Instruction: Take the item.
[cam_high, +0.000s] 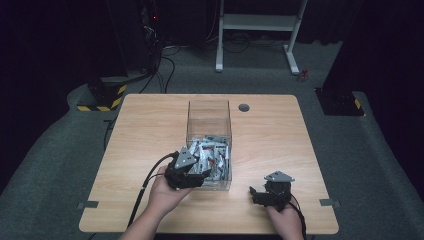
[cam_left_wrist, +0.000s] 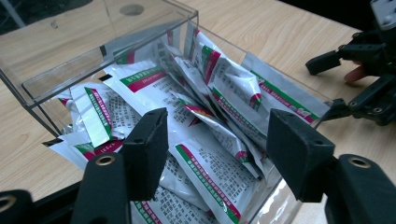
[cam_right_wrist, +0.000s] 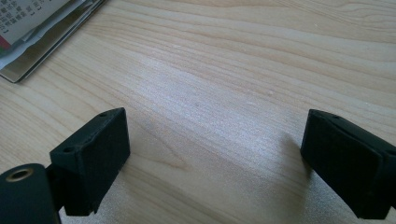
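While my left hand-held gripper (cam_left_wrist: 212, 154) hangs over the near end of the clear plastic box (cam_high: 209, 116), its jaws stand apart above the sachets (cam_left_wrist: 187, 116) piled inside, pinching nothing. No sachet lies out on the tabletop (cam_high: 280, 135), so I judge the picking barely begun: a grasp and a lift remain. My left hand (cam_high: 165, 192) tilts forward and down into the box. My right hand-held gripper (cam_high: 260, 192) rests low beside the box, jaws wide apart and empty.
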